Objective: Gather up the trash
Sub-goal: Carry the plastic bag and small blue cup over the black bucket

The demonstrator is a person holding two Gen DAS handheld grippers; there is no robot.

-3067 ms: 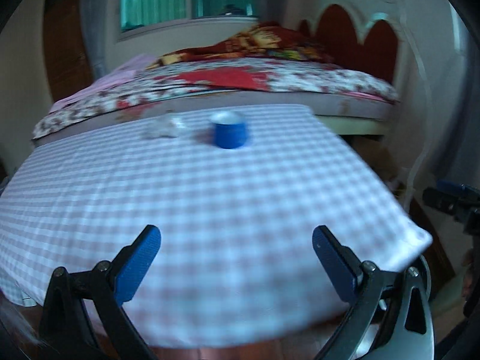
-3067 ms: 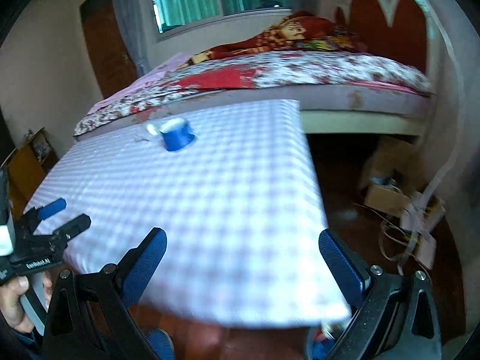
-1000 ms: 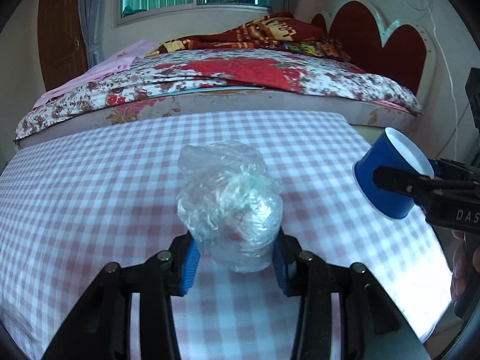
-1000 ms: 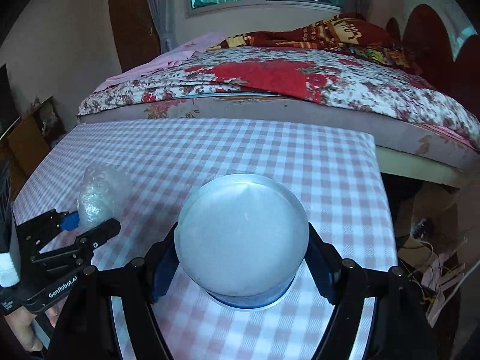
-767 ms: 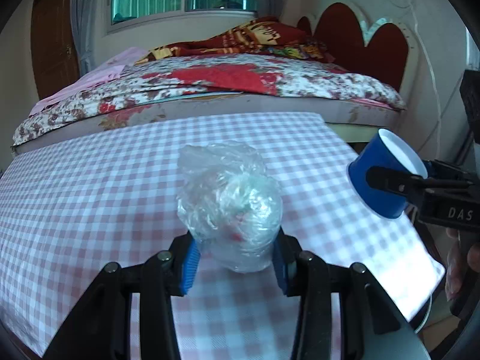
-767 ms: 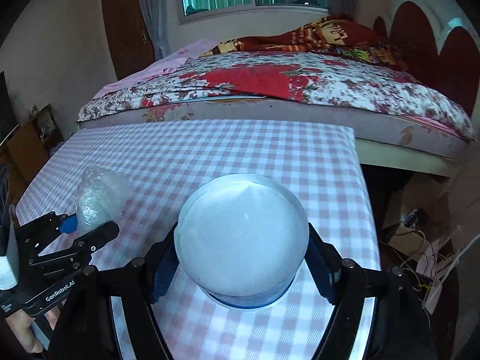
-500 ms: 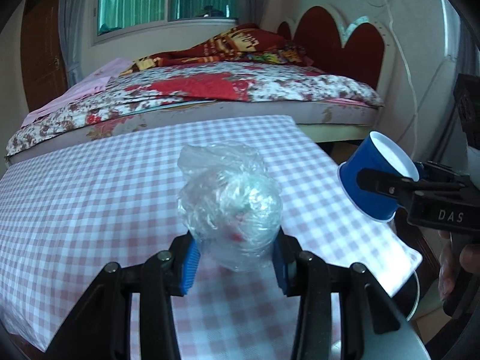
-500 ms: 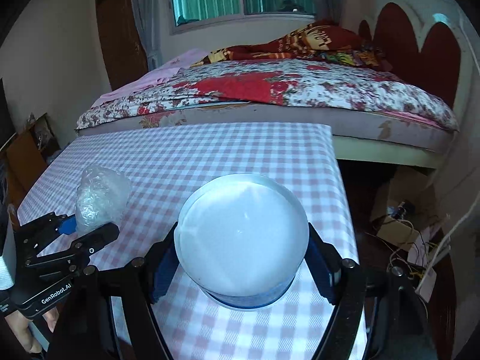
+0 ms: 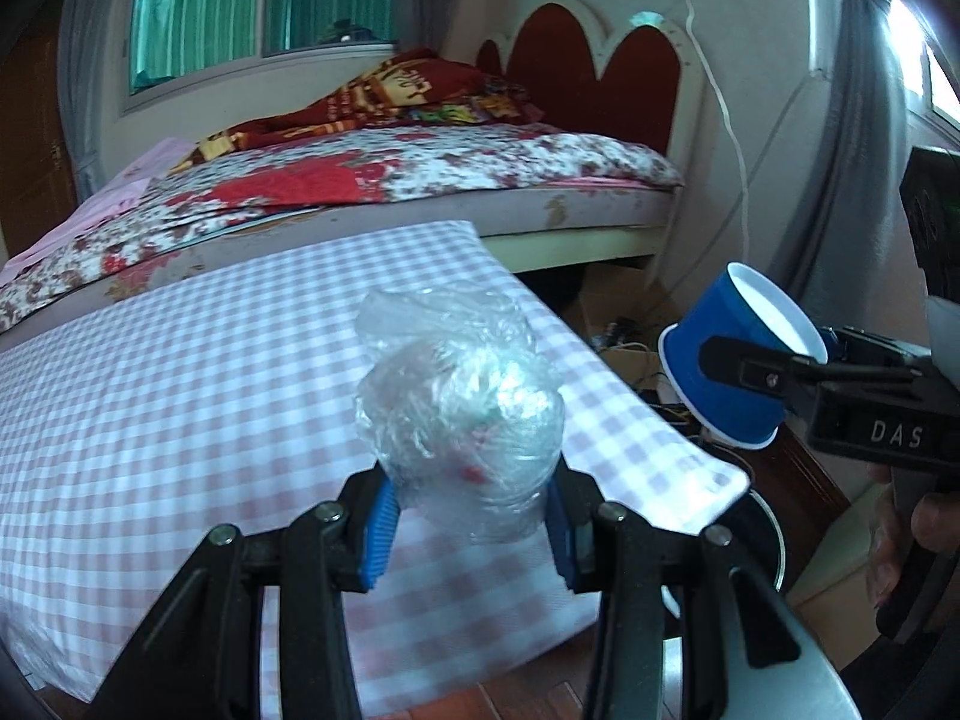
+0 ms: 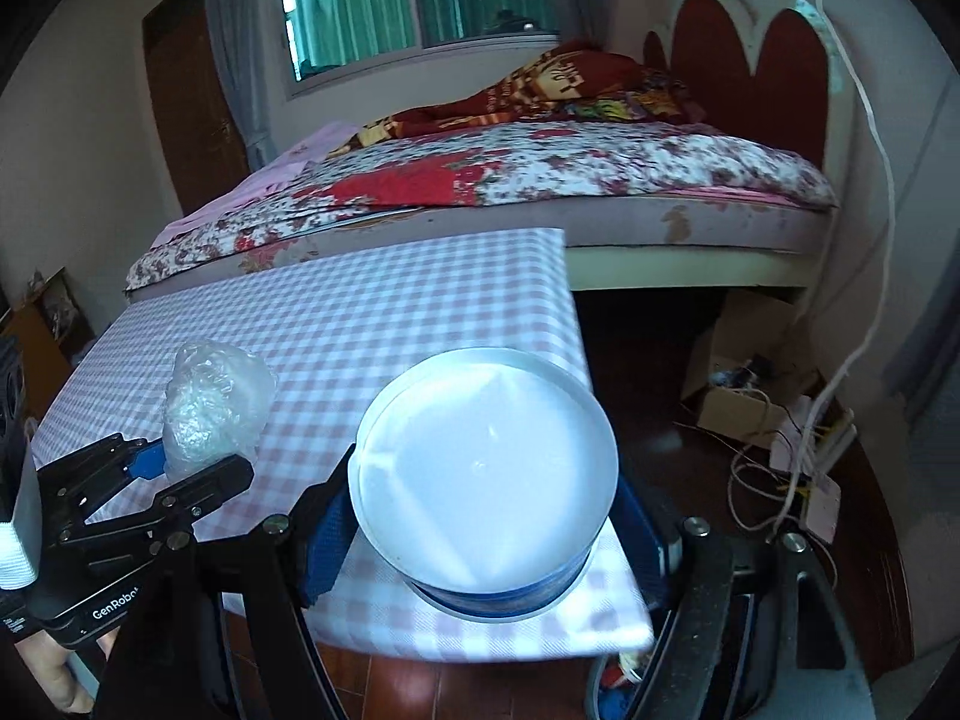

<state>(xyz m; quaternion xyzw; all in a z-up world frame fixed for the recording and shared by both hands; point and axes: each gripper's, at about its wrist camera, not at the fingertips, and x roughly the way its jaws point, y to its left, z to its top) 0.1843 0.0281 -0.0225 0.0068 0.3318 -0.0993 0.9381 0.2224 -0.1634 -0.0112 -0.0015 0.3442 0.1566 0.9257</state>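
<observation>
Left gripper (image 9: pixel 471 525) fingers pinch a crumpled plastic bag (image 9: pixel 459 414) above the checked bench (image 9: pixel 180 396). Right gripper (image 10: pixel 480 546) fingers clamp a blue paper cup (image 10: pixel 486 480) over the bench's corner. Bed (image 10: pixel 540 180) behind; cardboard box (image 10: pixel 738 414) and cables (image 10: pixel 774 480) on floor.

Pretty dim room, daylight comes mostly from the green-curtained window (image 9: pixel 252 6) at the back. Near corner of the checkered tablecloth (image 9: pixel 708 480) blows out white. Fisheye bends everything, black vignette at the corners, slight motion blur throughout.
</observation>
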